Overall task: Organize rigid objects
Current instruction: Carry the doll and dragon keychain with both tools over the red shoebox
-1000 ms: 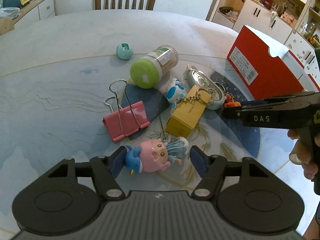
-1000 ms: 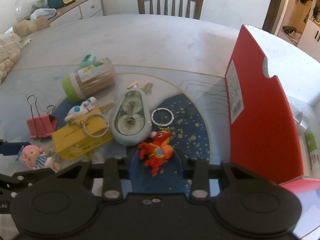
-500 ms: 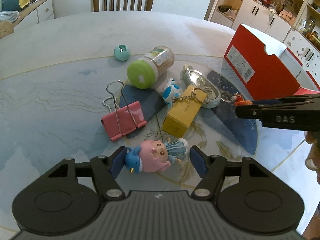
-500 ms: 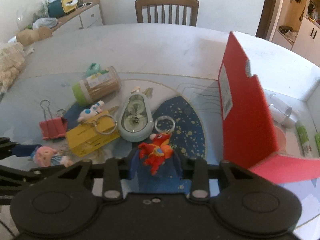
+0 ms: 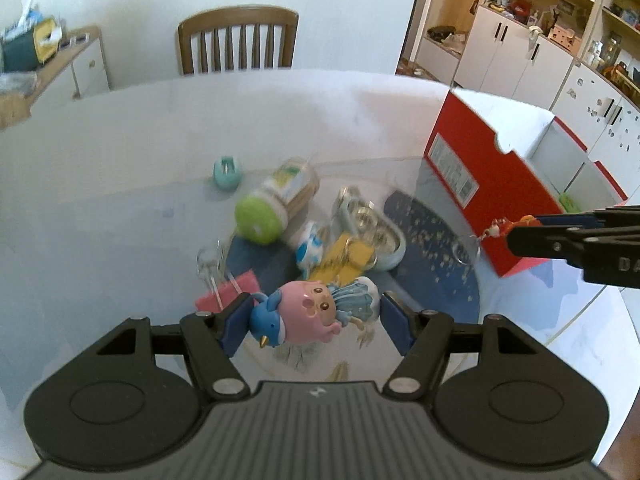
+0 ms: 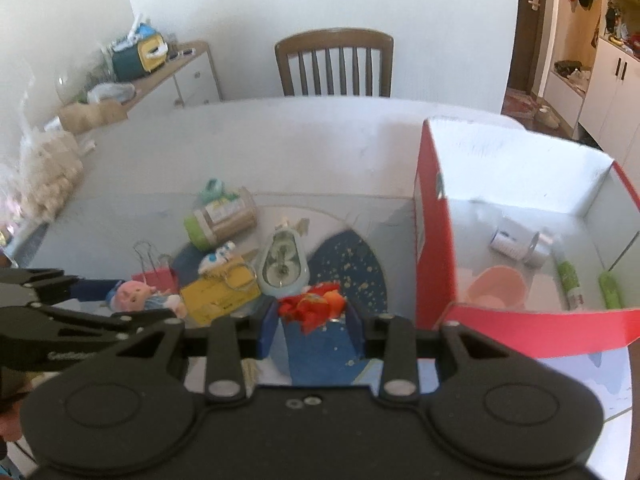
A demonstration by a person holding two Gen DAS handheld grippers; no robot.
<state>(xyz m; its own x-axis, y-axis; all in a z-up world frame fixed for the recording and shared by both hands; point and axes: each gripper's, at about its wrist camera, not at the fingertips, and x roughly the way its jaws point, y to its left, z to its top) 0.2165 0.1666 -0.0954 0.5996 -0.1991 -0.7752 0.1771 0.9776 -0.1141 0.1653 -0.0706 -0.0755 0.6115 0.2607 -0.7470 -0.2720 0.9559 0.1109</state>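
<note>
My left gripper (image 5: 316, 320) is shut on a pink doll (image 5: 308, 314) with a blue bird and blue hair, held above the table. The doll (image 6: 136, 292) and the left gripper (image 6: 132, 300) also show at the left edge of the right wrist view. My right gripper (image 6: 312, 320) is shut on a red horse keychain (image 6: 312, 306). In the left wrist view the right gripper (image 5: 516, 236) comes in from the right, with the keychain's ring (image 5: 464, 250) dangling beside the red box (image 5: 480, 184). The open box (image 6: 434, 260) stands on the right.
On the table lie a green-lidded jar (image 5: 272, 208), a teal clip (image 5: 227, 168), a pink binder clip (image 5: 228, 292), a yellow box (image 5: 344, 258), a white-blue figure (image 5: 310, 244) and an oval grey case (image 5: 370, 232). The box holds a pink cup (image 6: 496, 286) and small tubes. A chair (image 6: 334, 64) stands behind.
Both grippers have risen, each carrying its toy off the table. The right gripper has climbed until the inside of the red box shows.
</note>
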